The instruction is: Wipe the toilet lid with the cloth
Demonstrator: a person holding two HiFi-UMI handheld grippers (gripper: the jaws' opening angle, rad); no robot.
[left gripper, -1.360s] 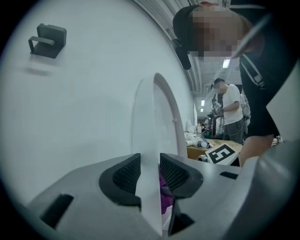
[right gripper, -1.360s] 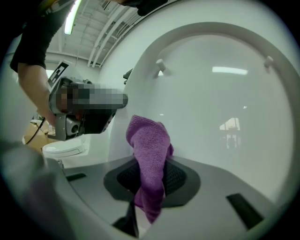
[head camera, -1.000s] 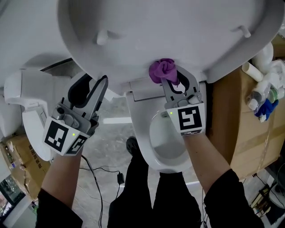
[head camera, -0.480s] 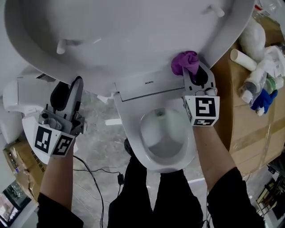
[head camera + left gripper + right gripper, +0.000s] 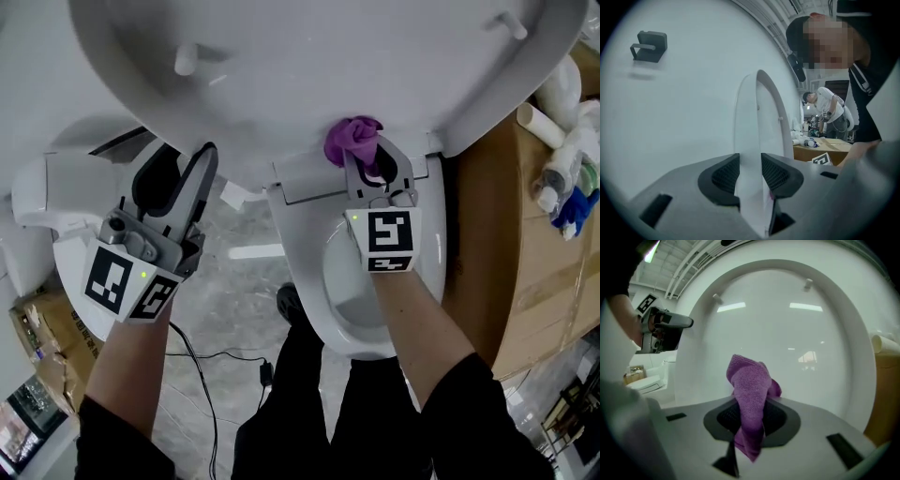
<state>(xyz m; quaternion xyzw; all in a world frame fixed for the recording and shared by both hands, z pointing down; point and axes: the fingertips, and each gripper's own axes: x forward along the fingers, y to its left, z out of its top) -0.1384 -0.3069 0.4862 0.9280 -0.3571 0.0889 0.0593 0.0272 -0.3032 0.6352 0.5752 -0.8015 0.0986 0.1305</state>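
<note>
Toilet lid upright, clamped by left gripper's loosening jaws; right gripper pinches cloth.

Smooth, glossy white, the toilet lid shows bright reflections. The purple cloth is a soft, nubbly knit. The right gripper has a matt grey plastic shell and black ribbed pads. The box is dull brown cardboard, and the floor is polished, grey-veined stone.

head view looks steeply down on the raised toilet lid; both gripper views see it close, left edge-on.
</note>
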